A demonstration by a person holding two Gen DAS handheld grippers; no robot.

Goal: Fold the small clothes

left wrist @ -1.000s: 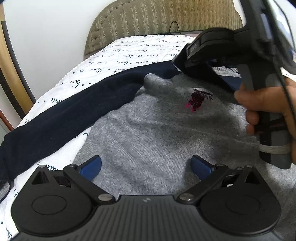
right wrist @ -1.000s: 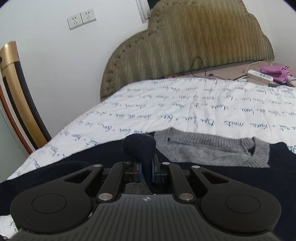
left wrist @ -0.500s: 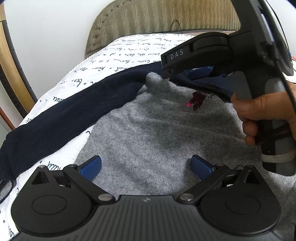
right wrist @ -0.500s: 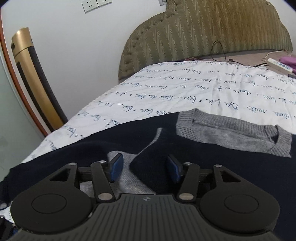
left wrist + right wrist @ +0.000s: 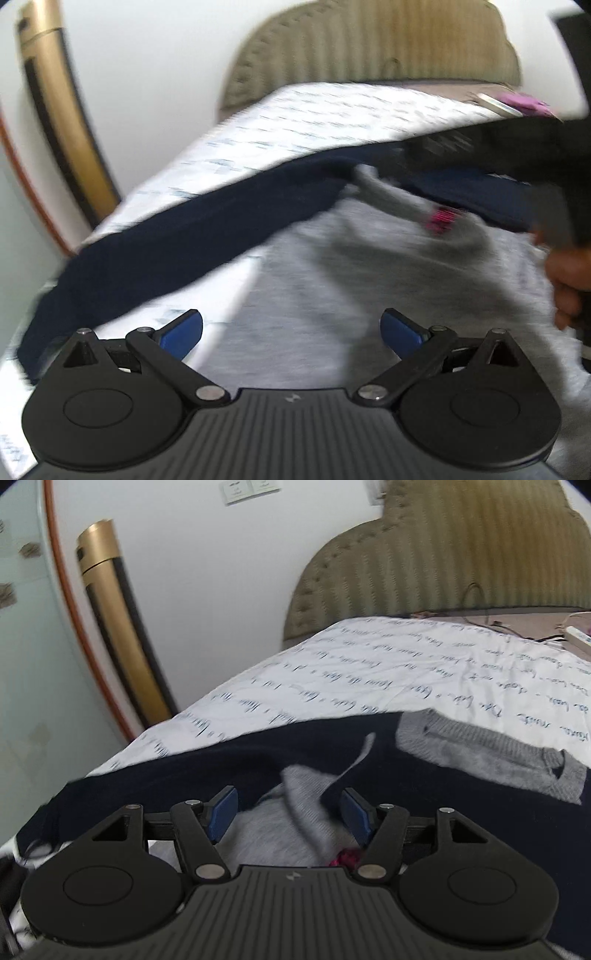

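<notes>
A small grey sweater (image 5: 369,295) with navy sleeves and a pink chest patch (image 5: 441,218) lies flat on the bed. Its navy left sleeve (image 5: 166,251) stretches out toward the left. My left gripper (image 5: 291,330) is open and empty, low over the sweater's hem area. In the right wrist view the grey ribbed collar (image 5: 491,746) lies on the far side and the navy sleeve (image 5: 166,786) runs to the left. My right gripper (image 5: 288,818) is open over the armpit, with a raised grey fold (image 5: 306,805) between its pads. The right gripper's body (image 5: 517,155) is blurred.
The bed has a white quilt with script print (image 5: 369,679) and an olive padded headboard (image 5: 461,561). A gold and black post (image 5: 118,627) stands by the wall on the left. A white power strip (image 5: 580,635) and a pink item (image 5: 524,103) lie near the headboard.
My right gripper let go of the navy sleeve, opened, and moved back and left. A grey fold now stands between its pads. My left gripper shifted left, staying open.
</notes>
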